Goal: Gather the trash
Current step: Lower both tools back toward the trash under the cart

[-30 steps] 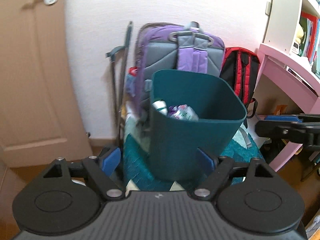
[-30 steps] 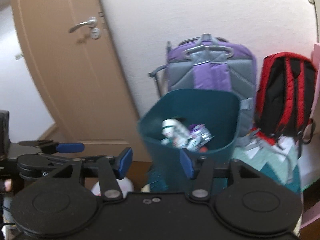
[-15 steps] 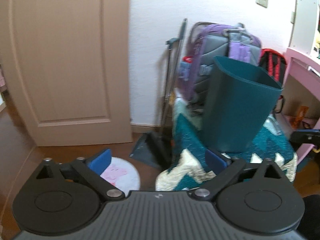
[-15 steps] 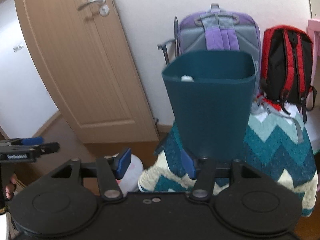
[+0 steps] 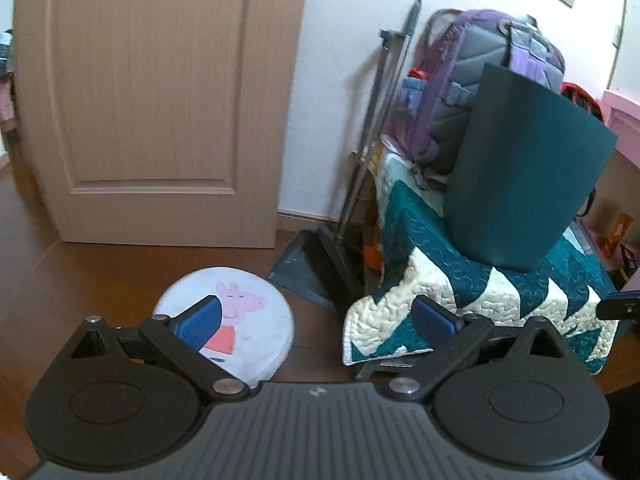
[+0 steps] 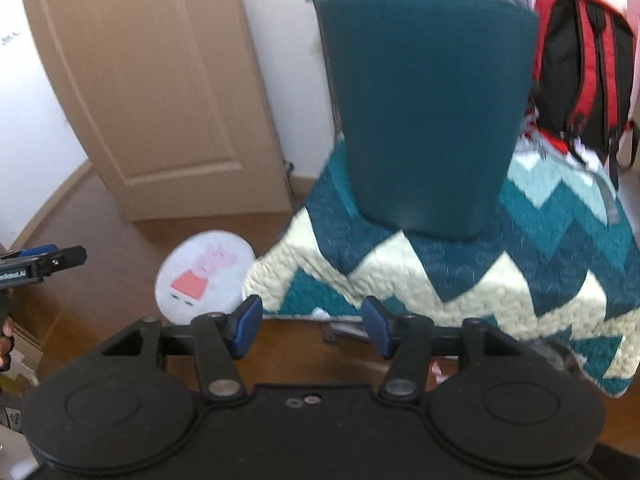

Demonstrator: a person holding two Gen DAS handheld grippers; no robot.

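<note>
A dark teal trash bin point(image 5: 524, 176) stands on a quilt-covered seat point(image 5: 500, 300); it also shows in the right wrist view point(image 6: 428, 120). Its inside is hidden from this low angle. A round white paper plate with a pink pig picture point(image 5: 240, 320) lies on the wooden floor, also in the right wrist view point(image 6: 204, 276). My left gripper point(image 5: 316, 320) is open and empty, low above the floor just right of the plate. My right gripper point(image 6: 312, 326) is open and empty, low in front of the quilt. The left gripper's tip shows at the right view's left edge point(image 6: 44, 260).
A grey dustpan with a long handle point(image 5: 320, 264) leans against the wall beside the seat. A purple backpack point(image 5: 480, 80) and a red-black backpack point(image 6: 584, 72) stand behind the bin. A closed wooden door point(image 5: 160, 100) is at left. A pink desk point(image 5: 624, 120) is at right.
Both grippers have dropped from bin-rim height toward the floor and pulled back. The bin's contents have gone out of sight and the plate on the floor has come into view.
</note>
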